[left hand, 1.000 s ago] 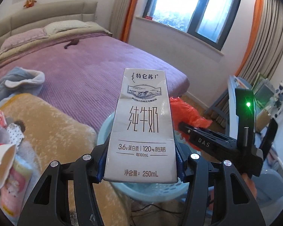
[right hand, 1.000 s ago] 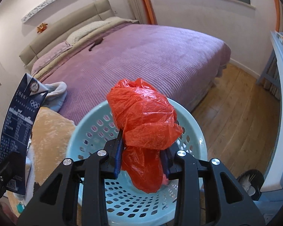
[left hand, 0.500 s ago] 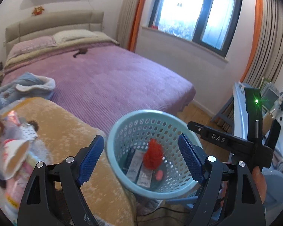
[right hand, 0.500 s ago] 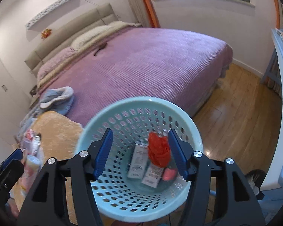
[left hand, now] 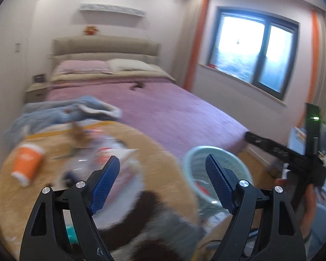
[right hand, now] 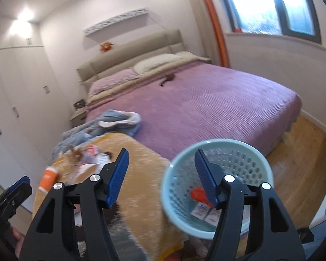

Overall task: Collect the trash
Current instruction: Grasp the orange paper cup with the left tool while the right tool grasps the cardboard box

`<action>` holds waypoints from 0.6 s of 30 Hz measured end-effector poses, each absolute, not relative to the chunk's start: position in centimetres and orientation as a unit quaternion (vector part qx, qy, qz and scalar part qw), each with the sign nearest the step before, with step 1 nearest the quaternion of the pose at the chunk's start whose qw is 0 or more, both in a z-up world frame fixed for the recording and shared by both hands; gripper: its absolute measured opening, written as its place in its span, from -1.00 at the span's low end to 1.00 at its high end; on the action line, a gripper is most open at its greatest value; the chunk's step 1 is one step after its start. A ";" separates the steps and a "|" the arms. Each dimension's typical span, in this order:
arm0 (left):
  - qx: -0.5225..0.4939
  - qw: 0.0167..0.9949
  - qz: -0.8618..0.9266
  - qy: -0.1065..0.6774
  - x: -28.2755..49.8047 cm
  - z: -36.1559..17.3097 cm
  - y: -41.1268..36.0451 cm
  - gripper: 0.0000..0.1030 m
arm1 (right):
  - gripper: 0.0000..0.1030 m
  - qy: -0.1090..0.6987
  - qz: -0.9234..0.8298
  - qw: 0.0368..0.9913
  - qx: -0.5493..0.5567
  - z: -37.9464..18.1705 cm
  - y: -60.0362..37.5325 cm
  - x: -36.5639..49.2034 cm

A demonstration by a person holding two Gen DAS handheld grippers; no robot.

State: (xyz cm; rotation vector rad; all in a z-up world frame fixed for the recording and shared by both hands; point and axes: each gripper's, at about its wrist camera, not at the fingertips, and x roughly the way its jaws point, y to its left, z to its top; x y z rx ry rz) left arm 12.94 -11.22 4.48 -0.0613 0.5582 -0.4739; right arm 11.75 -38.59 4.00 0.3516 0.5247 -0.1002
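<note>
My left gripper (left hand: 163, 182) is open and empty above a tan fuzzy blanket (left hand: 158, 152). My right gripper (right hand: 160, 174) is open and empty beside the light blue basket (right hand: 258, 152). The basket holds the red plastic bag (right hand: 197, 194) and milk cartons (right hand: 203, 212); it also shows in the left wrist view (left hand: 189, 158). An orange paper cup (left hand: 27, 163) lies on its side on the blanket, also in the right wrist view (right hand: 47, 179). A blurred pile of wrappers and plastic (left hand: 110, 152) lies in front of the left gripper.
A bed with a purple cover (right hand: 206, 108) stands behind the blanket, with blue clothing (left hand: 76, 111) on its near corner. White wardrobes (right hand: 10, 108) line the left wall. Wooden floor (right hand: 297, 143) lies right of the basket. The other gripper's body (left hand: 293, 152) shows at right.
Both grippers opened and dropped the milk carton and the red bag into the basket. Both then swung left, away from the basket toward the trash on the tan blanket.
</note>
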 end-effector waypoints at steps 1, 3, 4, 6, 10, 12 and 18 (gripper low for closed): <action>-0.031 0.937 -0.218 0.272 12.7 4.6 -9.8 0.54 | 0.22 0.255 -0.045 0.951 0.167 4.3 -37.8 11.7; -0.032 0.946 -0.176 0.270 12.5 4.9 -6.5 0.54 | 0.25 0.247 -0.029 0.956 0.152 5.0 -35.7 11.7; -0.034 0.948 -0.166 0.268 12.3 5.1 -5.6 0.54 | 0.26 0.245 -0.017 0.959 0.143 5.3 -34.4 12.0; -0.043 0.953 -0.136 0.267 12.3 5.3 -2.7 0.54 | 0.28 0.242 -0.001 0.962 0.128 5.7 -32.8 12.4; -0.072 0.957 -0.084 0.267 12.9 5.6 2.7 0.54 | 0.33 0.240 0.029 0.964 0.107 6.1 -30.1 13.9; -0.085 0.957 -0.061 0.270 13.6 5.6 5.2 0.54 | 0.34 0.249 0.043 0.962 0.103 5.9 -28.5 15.3; -0.076 0.946 -0.039 0.312 17.9 3.3 9.2 0.68 | 0.34 0.278 0.076 0.954 0.078 5.2 -23.5 20.6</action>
